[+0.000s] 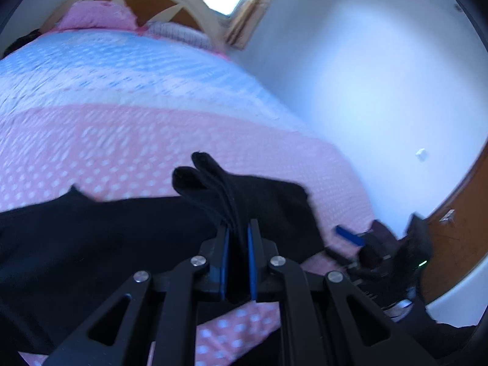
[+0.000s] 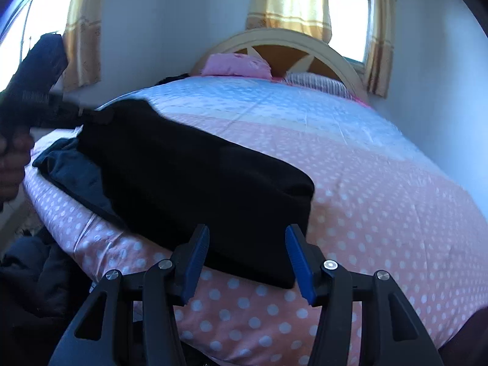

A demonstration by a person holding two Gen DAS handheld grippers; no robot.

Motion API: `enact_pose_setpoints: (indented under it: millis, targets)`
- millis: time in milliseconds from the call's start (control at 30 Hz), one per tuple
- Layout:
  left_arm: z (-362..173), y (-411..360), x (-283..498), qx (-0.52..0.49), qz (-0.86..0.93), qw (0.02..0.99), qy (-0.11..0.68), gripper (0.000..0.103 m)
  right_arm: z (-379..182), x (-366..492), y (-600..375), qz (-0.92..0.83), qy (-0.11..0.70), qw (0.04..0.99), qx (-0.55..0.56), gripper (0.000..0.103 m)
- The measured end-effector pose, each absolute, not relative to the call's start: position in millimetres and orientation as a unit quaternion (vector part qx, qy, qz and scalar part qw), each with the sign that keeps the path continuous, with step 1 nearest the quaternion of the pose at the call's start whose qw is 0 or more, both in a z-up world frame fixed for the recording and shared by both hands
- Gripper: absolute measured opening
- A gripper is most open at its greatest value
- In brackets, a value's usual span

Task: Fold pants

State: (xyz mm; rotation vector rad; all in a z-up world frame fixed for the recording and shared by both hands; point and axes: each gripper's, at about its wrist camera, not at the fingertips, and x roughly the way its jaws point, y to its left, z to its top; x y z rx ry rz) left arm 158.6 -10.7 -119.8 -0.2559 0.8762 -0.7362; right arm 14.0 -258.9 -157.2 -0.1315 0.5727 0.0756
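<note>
Black pants (image 2: 183, 177) lie folded into a long band across the near end of the bed. In the left wrist view my left gripper (image 1: 238, 228) is shut on a bunched edge of the pants (image 1: 231, 192), which sticks up between the blue pads. The right wrist view shows that same left gripper (image 2: 61, 106) at the pants' far left end, held by a hand (image 2: 12, 158). My right gripper (image 2: 247, 231) stands open just over the near right edge of the pants, nothing between its fingers. It also appears blurred at the right of the left wrist view, right gripper (image 1: 381, 250).
The bedspread (image 2: 366, 198) is pink with white dots near me and pale blue further back. A pink pillow (image 2: 238, 64) and a striped one (image 2: 317, 82) rest against the arched headboard (image 2: 305, 39). Dark clothing (image 2: 30, 274) is piled beside the bed at lower left. Curtained windows and white walls stand behind.
</note>
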Motion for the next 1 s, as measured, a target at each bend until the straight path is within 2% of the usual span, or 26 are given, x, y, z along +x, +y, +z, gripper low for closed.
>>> enact_pose_setpoints:
  millis: [233,733,800,900,1000]
  targets:
    - [-175.3,16.7,162.3,-0.127,-0.299,0.824,0.463,0.011,-162.7,17.4,-257.9,0.039,0.293,0.953,-0.067,0.054]
    - [-152.3,33.6,147.5,-0.141,-0.282,0.857,0.407,0.011,-148.4,42.7,-223.2,0.083,0.25,0.962,-0.078,0.054]
    - [-153.5,37.9,149.1,-0.138,-0.265,0.86,0.415,0.011,-152.6,57.7,-228.1,0.074,0.265,0.959,-0.065,0.054]
    - [-175.8,39.2,160.1,-0.13,-0.244,0.85,0.449,0.011,-178.5,89.8,-238.6,0.047,0.341,0.937,-0.051,0.054]
    - [-185.3,36.9,160.5,-0.13,-0.248,0.851,0.443,0.014,-182.9,86.1,-231.3,0.043,0.333,0.938,-0.087,0.054]
